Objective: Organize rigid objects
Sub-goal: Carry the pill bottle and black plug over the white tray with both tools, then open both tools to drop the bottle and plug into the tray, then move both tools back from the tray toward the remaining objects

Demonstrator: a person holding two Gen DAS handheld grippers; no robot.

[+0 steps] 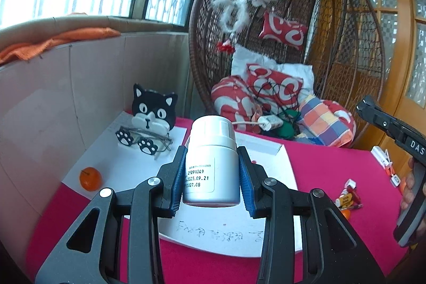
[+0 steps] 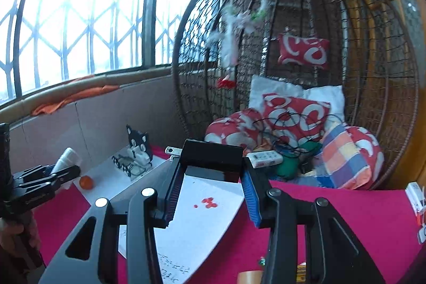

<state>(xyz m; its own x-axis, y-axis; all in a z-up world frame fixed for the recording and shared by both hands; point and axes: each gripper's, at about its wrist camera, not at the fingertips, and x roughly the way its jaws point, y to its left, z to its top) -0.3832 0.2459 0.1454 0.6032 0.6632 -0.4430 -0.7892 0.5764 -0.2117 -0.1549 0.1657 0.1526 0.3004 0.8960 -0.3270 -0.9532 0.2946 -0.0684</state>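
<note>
Left gripper (image 1: 213,175) ribbed blue jaws clamping smooth white cylindrical bottle (image 1: 211,164); right gripper (image 2: 211,186) clamping matte black rectangular block (image 2: 212,155), above red felt worktop (image 1: 332,172).

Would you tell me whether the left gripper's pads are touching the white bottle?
Touching. The left wrist view shows the left gripper with both blue pads pressed against the sides of the white bottle, lifted above the paper.

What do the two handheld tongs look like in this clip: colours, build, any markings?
Both are matte black plastic with triangular cut-outs in the linkage arms and round silver pivot pins. The left tongs and right tongs carry ribbed blue pads on the inner faces of their fingers. Seen from the left wrist, the right tool's body shows white letters "DAS". A bare hand holds its grip; no cables visible.
</note>
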